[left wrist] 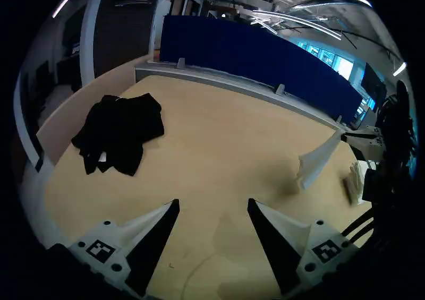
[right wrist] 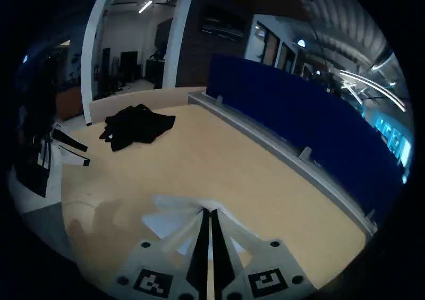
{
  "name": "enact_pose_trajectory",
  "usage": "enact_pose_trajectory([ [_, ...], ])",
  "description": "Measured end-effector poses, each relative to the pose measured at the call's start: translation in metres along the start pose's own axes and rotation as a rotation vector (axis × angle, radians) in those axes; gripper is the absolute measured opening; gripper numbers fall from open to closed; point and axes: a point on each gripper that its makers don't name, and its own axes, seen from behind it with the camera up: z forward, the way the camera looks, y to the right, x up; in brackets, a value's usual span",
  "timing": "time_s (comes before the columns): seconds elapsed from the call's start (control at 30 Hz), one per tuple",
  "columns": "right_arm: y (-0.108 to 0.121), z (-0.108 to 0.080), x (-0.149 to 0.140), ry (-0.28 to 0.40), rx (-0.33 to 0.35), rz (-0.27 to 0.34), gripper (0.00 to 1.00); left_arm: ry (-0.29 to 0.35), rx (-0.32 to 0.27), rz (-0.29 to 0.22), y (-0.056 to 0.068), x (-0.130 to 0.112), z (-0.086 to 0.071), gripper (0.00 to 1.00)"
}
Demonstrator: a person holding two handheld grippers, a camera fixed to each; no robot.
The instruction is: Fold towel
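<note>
The left hand-held gripper (left wrist: 212, 204) hovers over the wooden desk (left wrist: 223, 140) with its fingers spread wide and nothing between them. The right hand-held gripper (right wrist: 209, 211) has its fingers pressed together, leaving a thin slit; it cannot be determined whether anything is pinched there. The black towel (left wrist: 119, 133) lies crumpled and unfolded on the desk, near the end of the blue partition (left wrist: 255, 56), well apart from both hand-held grippers and touched by neither.
</note>
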Motion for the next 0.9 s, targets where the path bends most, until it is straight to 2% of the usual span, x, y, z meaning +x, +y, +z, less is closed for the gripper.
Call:
enact_pose_trajectory([
  [0.37, 0.027, -0.017, 0.004, 0.023, -0.022, 0.042, 0.03, -0.001, -0.008, 0.007, 0.007, 0.005, 0.002, 0.95],
  [0.9, 0.089, -0.064, -0.003, 0.028, -0.086, 0.072, 0.02, -0.007, -0.015, 0.035, 0.014, 0.010, 0.010, 0.95],
])
